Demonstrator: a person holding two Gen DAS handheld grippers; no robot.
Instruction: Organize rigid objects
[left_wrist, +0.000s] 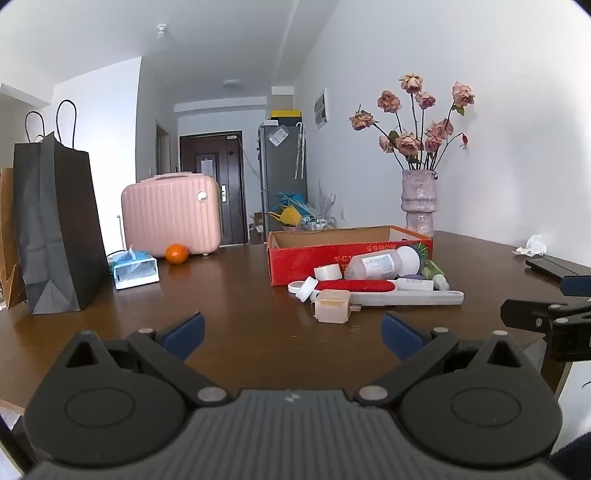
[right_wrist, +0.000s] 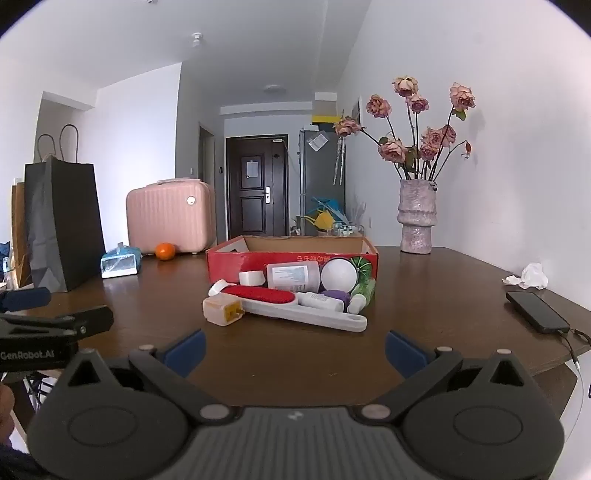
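- Left gripper (left_wrist: 291, 332): jaws spread wide, nothing between them, low over the brown table (left_wrist: 229, 302).
- Right gripper (right_wrist: 293, 349): same, wide apart and empty.
- Red cardboard box (right_wrist: 236, 260) mid-table, open side up.
- Clutter touching its front wall: lint brush (right_wrist: 280, 301), plug adapter (right_wrist: 221, 312), clear bottle (right_wrist: 293, 277), white ball (right_wrist: 338, 275), green bottle (right_wrist: 364, 291).
- Phone (right_wrist: 535, 310) near the right edge; flower vase (right_wrist: 416, 218) behind.

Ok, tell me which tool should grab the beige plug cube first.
Left, probably. The beige plug cube sits almost straight ahead of the open left tool, while from the open right tool it lies off to the left.
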